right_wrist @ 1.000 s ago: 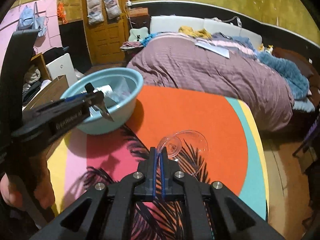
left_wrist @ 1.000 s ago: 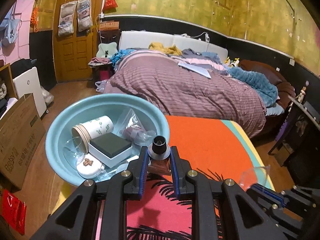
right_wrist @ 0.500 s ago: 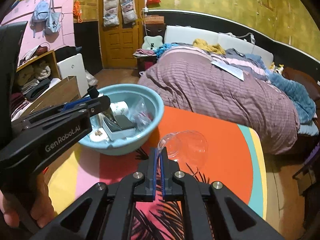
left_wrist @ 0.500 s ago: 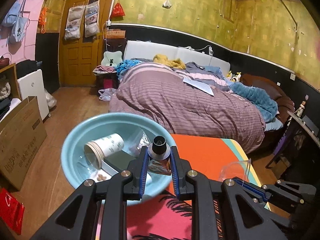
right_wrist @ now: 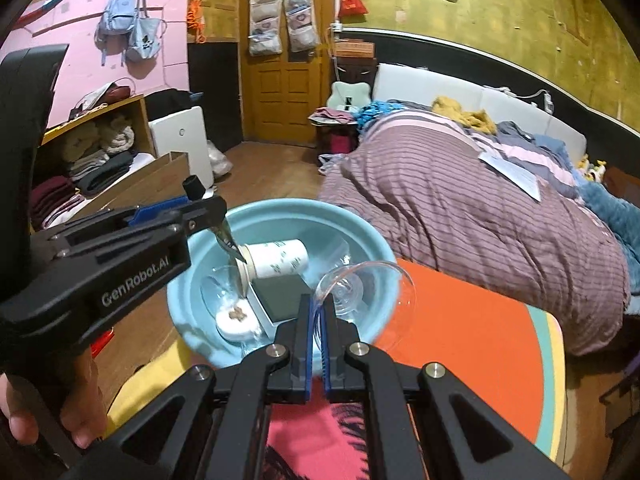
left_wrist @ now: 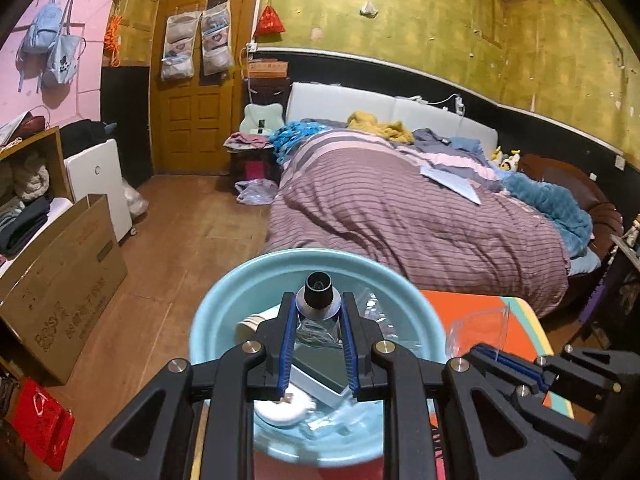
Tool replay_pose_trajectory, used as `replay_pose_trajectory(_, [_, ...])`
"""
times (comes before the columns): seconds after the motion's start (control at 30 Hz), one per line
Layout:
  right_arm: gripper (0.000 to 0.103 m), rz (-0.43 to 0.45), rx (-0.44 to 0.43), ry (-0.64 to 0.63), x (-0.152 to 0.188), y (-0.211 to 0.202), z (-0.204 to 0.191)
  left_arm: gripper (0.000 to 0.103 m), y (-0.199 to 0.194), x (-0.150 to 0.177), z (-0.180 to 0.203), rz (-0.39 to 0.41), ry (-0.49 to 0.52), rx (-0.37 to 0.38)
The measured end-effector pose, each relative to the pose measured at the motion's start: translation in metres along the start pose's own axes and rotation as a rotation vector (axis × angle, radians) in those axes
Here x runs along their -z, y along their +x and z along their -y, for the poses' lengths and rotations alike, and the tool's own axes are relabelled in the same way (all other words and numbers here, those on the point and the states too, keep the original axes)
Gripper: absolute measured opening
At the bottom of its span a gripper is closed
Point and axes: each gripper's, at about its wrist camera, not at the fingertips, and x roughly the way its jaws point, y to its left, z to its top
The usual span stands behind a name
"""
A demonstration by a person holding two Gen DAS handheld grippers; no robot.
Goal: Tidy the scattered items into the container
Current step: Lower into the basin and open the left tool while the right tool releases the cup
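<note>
The basin (right_wrist: 372, 240), light blue and round, stands at the left far edge of the surface (right_wrist: 480, 344), which carries an orange, pink and yellow cloth with a black palm print. Inside the basin lie a white paper cup (right_wrist: 276, 262) on its side with small green print too fine to read, a dark box (right_wrist: 280, 300) with a white rim, a white round item (right_wrist: 238, 320) with a brown mark on top, and crumpled clear plastic (right_wrist: 340, 248).

The left hand-held gripper (left_wrist: 318, 312) hangs over the basin, clamped on a small bottle (left_wrist: 319, 306) with a black ribbed cap; the bottle's lower part points down into the basin. In the right wrist view this gripper's side reads "GenRobot.AI", and a hand (right_wrist: 76, 404) grips its handle at the lower left.

The right hand-held gripper (right_wrist: 318, 320) is pinched narrow on the rim of a clear plastic lid (right_wrist: 360, 292), which sits over the basin's right near rim, partly above the orange cloth.

Beyond the far edge of the surface is a bed (left_wrist: 400, 208) with a striped purple cover. On the floor to the left stands a cardboard box (left_wrist: 60, 280) printed "Boosy", with further characters unreadable. A wooden door (left_wrist: 196, 120) is behind.
</note>
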Motion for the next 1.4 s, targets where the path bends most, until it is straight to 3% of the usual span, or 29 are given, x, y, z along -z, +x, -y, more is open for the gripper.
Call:
replay_pose_trajectory(0.37, [0.002,-0.066,-0.053,-0.038,-0.025,0.075,-0.005,0.023,0.052,0.004,-0.016,-0.077,0.021,-0.052])
replay_pose_trajectory(0.83, [0.002,-0.17,-0.083,-0.016,-0.013,0.156,0.01,0.023,0.107,0.019,-0.019,-0.17,0.033,-0.074])
replay_pose_trajectory(1.4, [0.006,-0.23,-0.065,-0.047,0.001,0.181,0.003,0.023,0.121,0.023,-0.024,-0.221,0.02,-0.043])
